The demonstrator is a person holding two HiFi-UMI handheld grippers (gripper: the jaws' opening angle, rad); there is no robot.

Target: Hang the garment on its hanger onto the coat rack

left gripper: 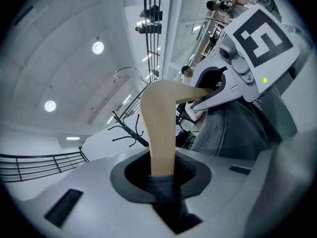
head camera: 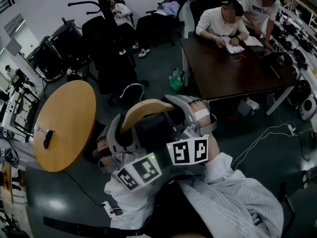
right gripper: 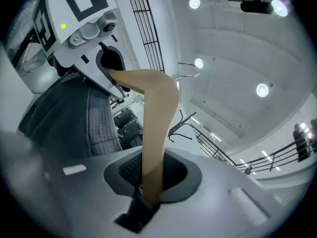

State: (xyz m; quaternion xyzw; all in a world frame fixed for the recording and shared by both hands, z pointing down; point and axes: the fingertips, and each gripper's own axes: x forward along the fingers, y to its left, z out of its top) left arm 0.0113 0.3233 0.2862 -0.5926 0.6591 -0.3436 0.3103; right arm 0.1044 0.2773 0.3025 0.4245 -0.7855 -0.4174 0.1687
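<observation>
Left hand-held gripper (head camera: 116, 132), right hand-held gripper (head camera: 190, 112) — hanger (head camera: 146, 107) clamped crosswise

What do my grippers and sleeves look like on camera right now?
The left gripper and right gripper both have smooth grey shells with a dark recessed throat. Each carries a white cube printed with black square markers, and a small green light sits near it. The sleeves are pale, finely striped shirt fabric.
</observation>
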